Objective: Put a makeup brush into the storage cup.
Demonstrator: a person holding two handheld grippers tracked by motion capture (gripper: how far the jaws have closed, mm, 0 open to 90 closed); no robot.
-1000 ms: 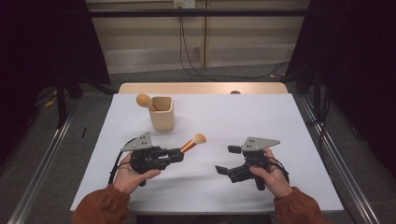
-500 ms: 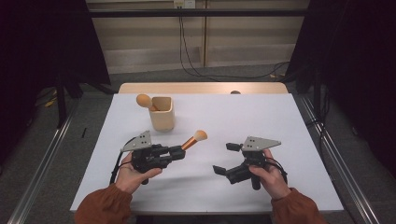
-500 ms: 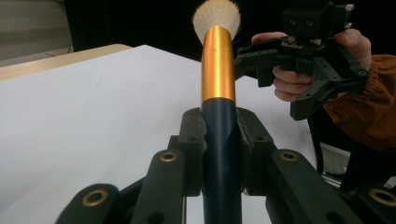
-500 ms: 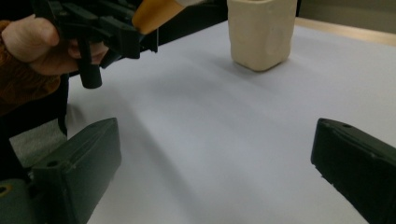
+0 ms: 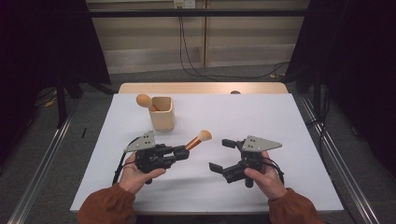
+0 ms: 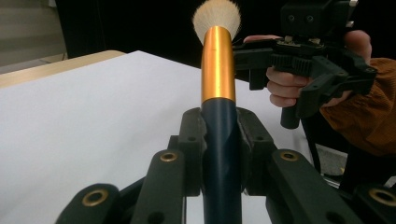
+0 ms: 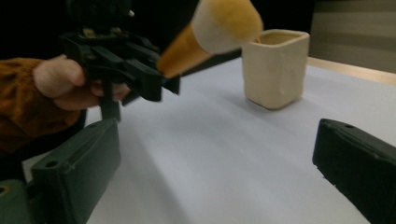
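1. Gripping a makeup brush (image 5: 198,139) by its dark handle, the left gripper (image 5: 183,152) is clenched on it above the white table (image 5: 280,121), as it was a second ago; the brush has risen slightly and tilted a bit more upward since then.
2. Seen from the left gripper view, the brush (image 6: 217,79) runs straight out between the jaws, gold ferrule and pale bristles pointing toward the other hand.
3. Behind the left gripper stands a cream holder (image 5: 162,113) with a wooden spoon (image 5: 145,101) leaning in it, both unmoved from the earlier frames.
4. Between the two grippers, the brush's bristle tip hangs over bare tabletop, well short of the holder.
5. At right, the right gripper (image 5: 222,155) is released and holds nothing; its jaws have just been opening and now stand wider than in the earlier frame.
6. From the right gripper view, the two jaws frame the brush head (image 7: 226,21) and the holder (image 7: 275,67) beyond, with empty table between them.
7. Both hands stay in nearly the same places near the table's front edge.
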